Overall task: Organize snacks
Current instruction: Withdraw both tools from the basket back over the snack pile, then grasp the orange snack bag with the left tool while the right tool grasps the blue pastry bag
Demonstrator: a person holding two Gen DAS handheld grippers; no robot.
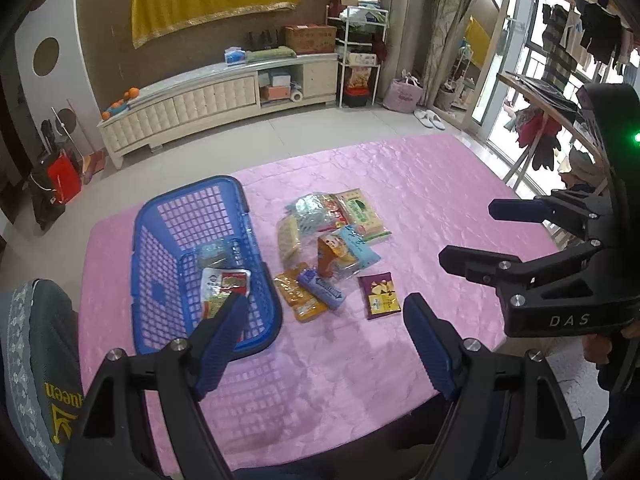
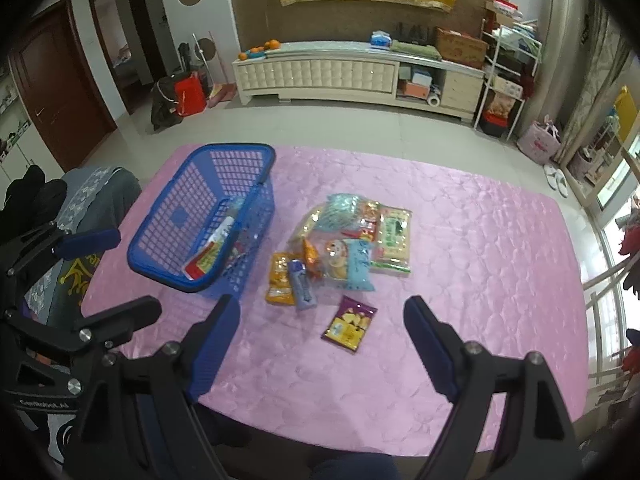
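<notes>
Both tools hang over the near edge of the pink tablecloth [image 2: 460, 240] with fingers spread and nothing between them: the left gripper [image 1: 324, 344] and the right gripper [image 2: 322, 344]. Just ahead of the right one lies a purple snack packet [image 2: 349, 323], with the heap of snack packets [image 2: 348, 236] beyond it. Ahead-left of the left gripper, the blue basket [image 1: 148, 216] holds a red-and-white packet [image 1: 224, 282].
</notes>
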